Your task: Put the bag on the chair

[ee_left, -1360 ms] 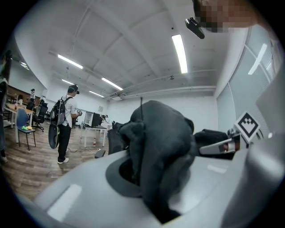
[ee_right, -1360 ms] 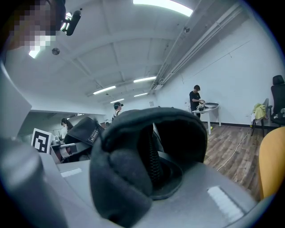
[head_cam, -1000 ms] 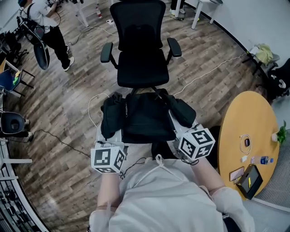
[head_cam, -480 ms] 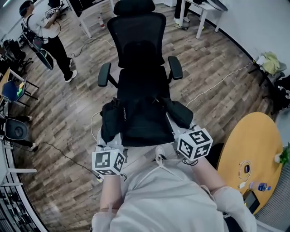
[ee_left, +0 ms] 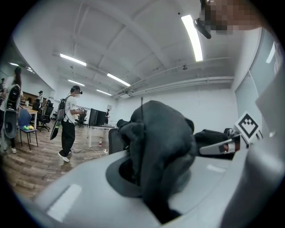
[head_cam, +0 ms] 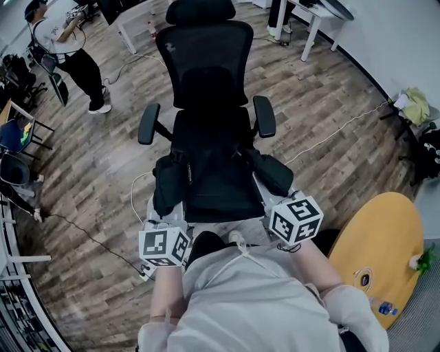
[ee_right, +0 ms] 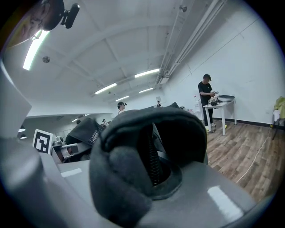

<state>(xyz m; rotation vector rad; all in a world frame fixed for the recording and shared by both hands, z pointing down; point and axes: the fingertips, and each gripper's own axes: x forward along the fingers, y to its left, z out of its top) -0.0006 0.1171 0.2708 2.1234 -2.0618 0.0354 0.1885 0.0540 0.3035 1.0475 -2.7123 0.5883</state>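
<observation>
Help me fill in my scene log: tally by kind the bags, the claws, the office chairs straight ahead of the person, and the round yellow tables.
Bag, black: 1
Office chair, black: 1
Claws: 2, the left claw and the right claw, both shut on the bag
Round yellow table: 1
Total: 5

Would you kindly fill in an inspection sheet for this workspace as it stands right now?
Surface: wooden floor.
Job's things: black bag carried between both grippers, just in front of the office chair; its seat looks bare.
Clutter: round yellow table at the right, with a bottle and small items.
Grippers: left gripper and right gripper each have fingers shut on bag fabric.
Cables: white cable loops beside the chair base; dark cable runs off left.
Surroundings: person standing far left; white desk beyond the chair.
</observation>
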